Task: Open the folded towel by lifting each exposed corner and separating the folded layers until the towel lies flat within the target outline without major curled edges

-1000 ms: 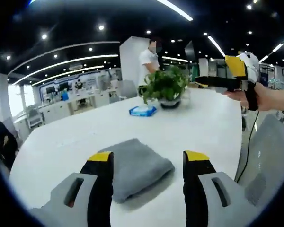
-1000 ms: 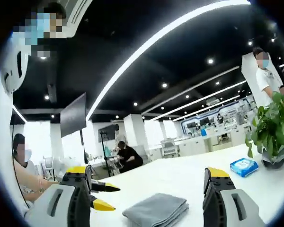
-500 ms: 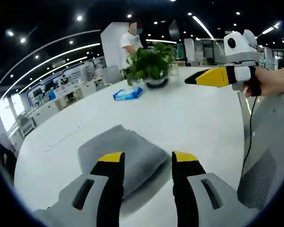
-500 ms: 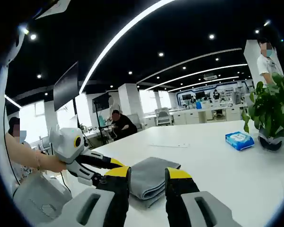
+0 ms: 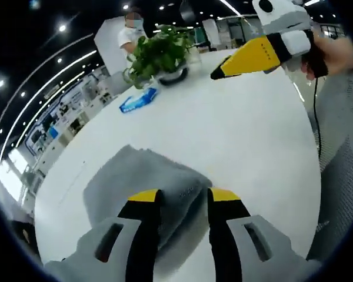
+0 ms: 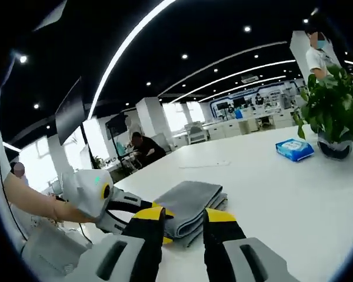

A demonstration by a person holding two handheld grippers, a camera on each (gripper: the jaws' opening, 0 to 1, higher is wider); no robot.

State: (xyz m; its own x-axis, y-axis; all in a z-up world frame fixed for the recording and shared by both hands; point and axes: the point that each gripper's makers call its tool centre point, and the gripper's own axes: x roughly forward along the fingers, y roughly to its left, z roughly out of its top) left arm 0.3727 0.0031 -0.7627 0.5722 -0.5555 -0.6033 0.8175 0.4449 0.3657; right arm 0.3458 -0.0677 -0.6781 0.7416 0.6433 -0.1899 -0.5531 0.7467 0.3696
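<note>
A grey folded towel (image 5: 135, 170) lies on the white table (image 5: 241, 135). My left gripper (image 5: 183, 197) sits low over the towel's near edge, and its yellow-tipped jaws pinch a raised fold of cloth. In the right gripper view the same towel (image 6: 191, 200) lies just ahead, with the left gripper's white housing (image 6: 91, 194) at its left end, held by a hand. My right gripper (image 6: 184, 216) hovers above the table with its jaws together and nothing between them. From the left gripper view the right gripper (image 5: 219, 74) is a single yellow wedge in the air at the upper right.
A potted plant (image 5: 159, 56) and a blue wipes packet (image 5: 138, 100) stand at the table's far side, with a person standing (image 5: 129, 35) behind them. A grey chair (image 5: 341, 188) is by the right table edge. Another person sits (image 6: 141, 150) at a farther desk.
Both grippers' jaws have narrowed from wide open. The left gripper has dropped down onto the towel's near edge. The right gripper has turned to face the towel.
</note>
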